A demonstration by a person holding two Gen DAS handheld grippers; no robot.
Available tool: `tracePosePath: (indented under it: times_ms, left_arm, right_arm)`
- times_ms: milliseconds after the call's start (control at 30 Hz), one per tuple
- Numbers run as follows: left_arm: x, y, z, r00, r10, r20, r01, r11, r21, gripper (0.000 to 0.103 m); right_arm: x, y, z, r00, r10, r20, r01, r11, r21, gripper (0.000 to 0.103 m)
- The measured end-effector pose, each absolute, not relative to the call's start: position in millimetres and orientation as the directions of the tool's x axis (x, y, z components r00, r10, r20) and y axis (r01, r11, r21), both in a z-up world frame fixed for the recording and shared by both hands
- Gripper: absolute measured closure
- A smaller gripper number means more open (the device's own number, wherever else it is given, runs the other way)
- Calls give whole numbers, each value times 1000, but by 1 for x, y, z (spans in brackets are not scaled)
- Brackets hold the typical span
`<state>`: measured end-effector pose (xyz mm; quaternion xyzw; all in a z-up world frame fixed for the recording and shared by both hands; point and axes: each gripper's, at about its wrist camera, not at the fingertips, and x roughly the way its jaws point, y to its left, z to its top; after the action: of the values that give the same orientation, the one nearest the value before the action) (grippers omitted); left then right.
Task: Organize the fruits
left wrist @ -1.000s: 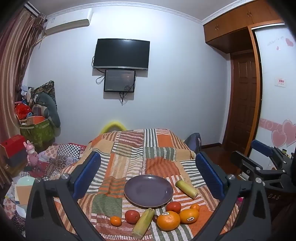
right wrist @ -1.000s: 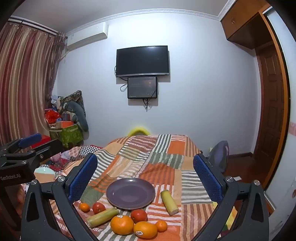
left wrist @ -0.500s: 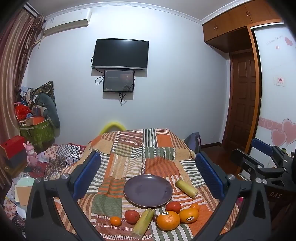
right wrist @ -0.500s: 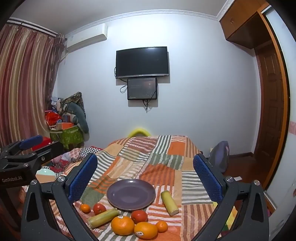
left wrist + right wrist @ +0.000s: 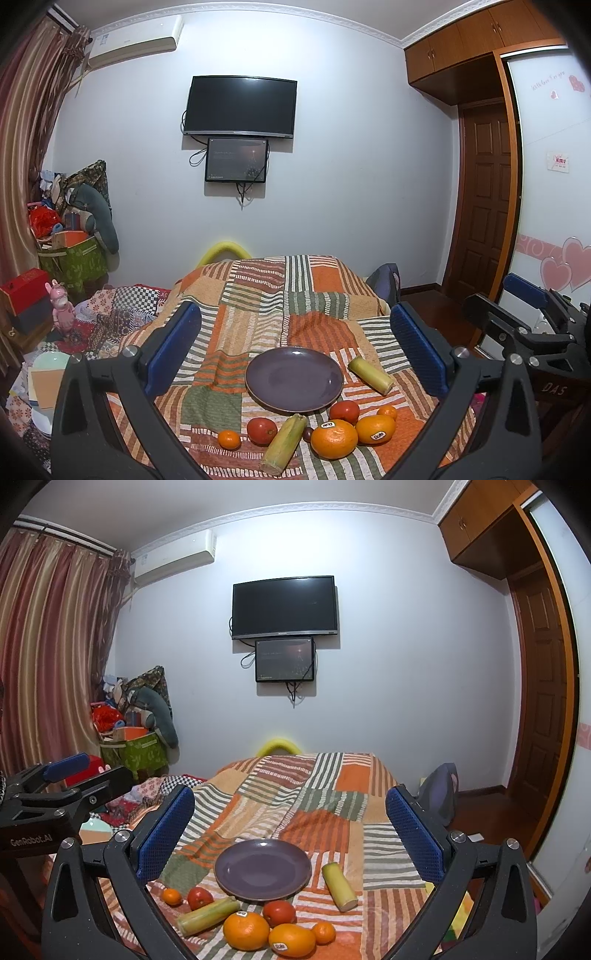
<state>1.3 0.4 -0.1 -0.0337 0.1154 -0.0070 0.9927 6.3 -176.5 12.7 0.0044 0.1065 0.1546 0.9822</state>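
Nothing is shifting since the earlier frames: both grippers are hovering, jaws wide apart and holding nothing. Left gripper (image 5: 295, 354) and right gripper (image 5: 290, 834) are framing the empty plate (image 5: 294, 378); fruits (image 5: 334, 438) are lying clustered at its 6 o'clock on the bed (image 5: 295, 291), awaiting pickup.

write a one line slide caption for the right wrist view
Open right claw above a patchwork blanket, framing an empty purple plate ringed by oranges, tomatoes and two green stalks.

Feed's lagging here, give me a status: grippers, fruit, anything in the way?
Left gripper and right gripper open, empty. Plate bare; fruit beside it on the blanket. Nothing in the way.
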Motion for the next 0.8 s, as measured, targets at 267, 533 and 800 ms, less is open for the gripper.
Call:
tracePosePath:
  times_ms: [267, 533, 800]
  left_arm:
    - [1, 0, 0, 973, -24, -228, 9, 998, -69, 0]
    - [0, 1, 1, 974, -29, -227, 14, 997, -70, 0]
    - [-1, 1, 1, 974, -30, -225, 15, 998, -68, 0]
  right_arm:
    - [6, -180, 14, 930, 308, -201, -304, 951, 48, 0]
    - [5, -182, 15, 931, 310, -194, -305, 951, 55, 0]
    - [4, -181, 15, 932, 308, -188, -303, 951, 57, 0]
